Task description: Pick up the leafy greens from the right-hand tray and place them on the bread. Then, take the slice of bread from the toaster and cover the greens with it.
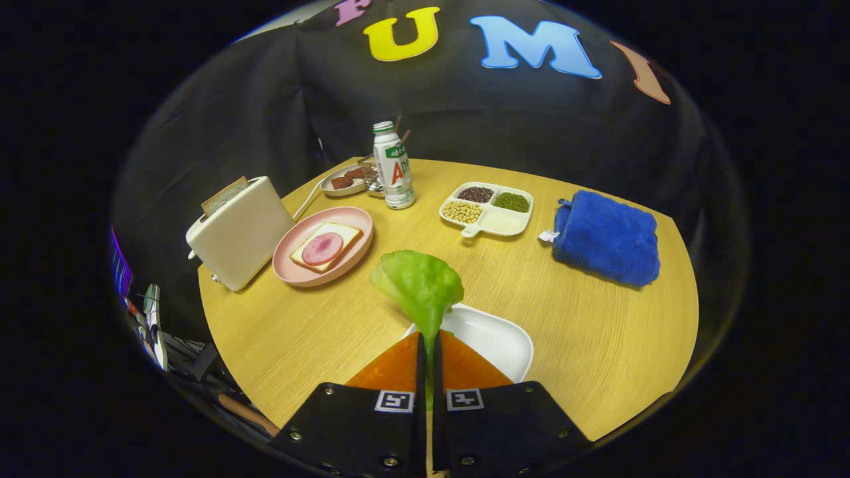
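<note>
Staged recording booth, not a real kitchen: black cloth wall behind a round wooden table [571, 332] laid breakfast-style. Toaster [240, 232] at 10 o'clock, pink plate [352, 255] beside it, bottle [394, 166] at 12 (props, clearly).

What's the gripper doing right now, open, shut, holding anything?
Gripper: shut on the leafy greens, lifted above the white tray.
</note>
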The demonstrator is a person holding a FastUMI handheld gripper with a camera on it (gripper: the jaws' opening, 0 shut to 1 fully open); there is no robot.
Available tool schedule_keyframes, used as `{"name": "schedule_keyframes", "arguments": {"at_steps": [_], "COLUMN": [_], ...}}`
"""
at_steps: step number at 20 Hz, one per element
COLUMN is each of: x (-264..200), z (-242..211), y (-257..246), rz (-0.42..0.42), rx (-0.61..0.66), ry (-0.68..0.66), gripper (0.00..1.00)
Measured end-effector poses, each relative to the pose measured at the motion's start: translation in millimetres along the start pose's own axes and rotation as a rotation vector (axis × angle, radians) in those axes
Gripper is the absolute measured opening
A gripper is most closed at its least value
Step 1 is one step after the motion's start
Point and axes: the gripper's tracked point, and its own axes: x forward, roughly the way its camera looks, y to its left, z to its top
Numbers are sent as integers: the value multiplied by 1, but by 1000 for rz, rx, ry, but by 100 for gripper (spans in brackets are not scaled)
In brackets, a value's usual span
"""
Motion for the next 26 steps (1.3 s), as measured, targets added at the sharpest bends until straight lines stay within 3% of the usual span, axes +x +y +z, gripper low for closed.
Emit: {"name": "schedule_keyframes", "arguments": {"at_steps": [13,26], "x": [49,132], "z": [72,85], "y": [127,194], "rz": [209,294], "rx": [-85,-138], "ry": [-40,7], "gripper": [4,4]}}
